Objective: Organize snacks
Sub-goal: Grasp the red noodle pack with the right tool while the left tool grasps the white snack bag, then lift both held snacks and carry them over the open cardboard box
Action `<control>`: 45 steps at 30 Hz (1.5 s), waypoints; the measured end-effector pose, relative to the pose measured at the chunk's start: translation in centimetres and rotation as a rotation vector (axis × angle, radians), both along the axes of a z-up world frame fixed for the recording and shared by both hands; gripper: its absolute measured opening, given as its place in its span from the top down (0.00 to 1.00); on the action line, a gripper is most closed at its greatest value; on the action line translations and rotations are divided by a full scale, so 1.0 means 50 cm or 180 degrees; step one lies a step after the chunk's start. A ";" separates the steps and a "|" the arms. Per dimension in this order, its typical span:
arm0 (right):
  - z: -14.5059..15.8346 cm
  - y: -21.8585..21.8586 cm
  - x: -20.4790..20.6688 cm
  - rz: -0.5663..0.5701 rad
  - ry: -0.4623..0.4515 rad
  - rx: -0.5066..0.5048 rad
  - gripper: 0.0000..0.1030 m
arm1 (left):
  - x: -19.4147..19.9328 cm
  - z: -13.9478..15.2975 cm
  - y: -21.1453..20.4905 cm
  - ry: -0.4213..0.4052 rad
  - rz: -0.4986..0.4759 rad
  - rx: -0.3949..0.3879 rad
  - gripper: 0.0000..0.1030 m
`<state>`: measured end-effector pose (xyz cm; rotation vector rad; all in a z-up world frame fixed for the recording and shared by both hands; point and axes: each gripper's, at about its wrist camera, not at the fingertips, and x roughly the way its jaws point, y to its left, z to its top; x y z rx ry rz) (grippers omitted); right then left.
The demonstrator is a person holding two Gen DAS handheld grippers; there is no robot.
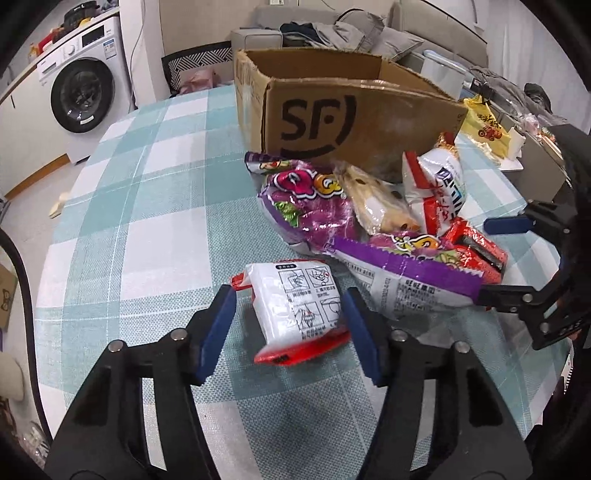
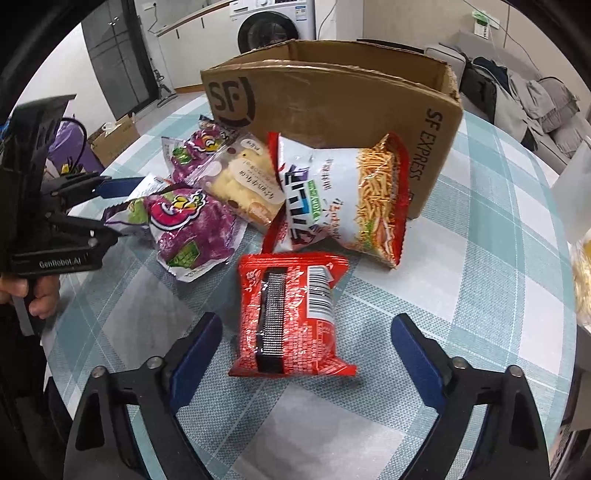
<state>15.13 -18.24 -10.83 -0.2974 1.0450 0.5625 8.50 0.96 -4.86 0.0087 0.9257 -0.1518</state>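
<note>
An open SF cardboard box [image 1: 332, 110] [image 2: 332, 96] stands on the checked tablecloth. Snack packets lie piled in front of it: purple packets [image 1: 310, 199] [image 2: 192, 225], a beige pastry packet [image 1: 376, 203] [image 2: 243, 181], a white-and-red noodle-snack bag [image 1: 436, 184] [image 2: 343, 195] and a red packet [image 1: 476, 251] [image 2: 291, 314]. My left gripper [image 1: 291, 332] is open around a white-and-red packet [image 1: 299, 314] on the table; the fingers stand beside it, apart. My right gripper [image 2: 306, 350] is open with the red packet between its fingers, not touching.
The table edge curves at left and right. A washing machine [image 1: 81, 96], a chair [image 1: 195, 70] and a sofa with clothes [image 1: 351, 29] stand behind. A yellow bag [image 1: 487, 125] lies at the right. Each gripper shows in the other's view: the right [image 1: 495, 258], the left [image 2: 118, 206].
</note>
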 end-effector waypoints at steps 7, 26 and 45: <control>-0.003 0.011 -0.009 0.0052 -0.0001 0.0028 0.31 | -0.013 0.027 -0.002 -0.0154 0.0022 0.0073 0.59; 0.021 -0.006 -0.029 0.0153 -0.0105 0.0155 0.56 | -0.023 0.045 -0.001 -0.0248 0.0066 0.0118 0.59; 0.097 -0.031 -0.046 0.0154 -0.0324 0.0428 0.56 | -0.048 0.096 0.015 -0.0450 0.0076 -0.0106 0.61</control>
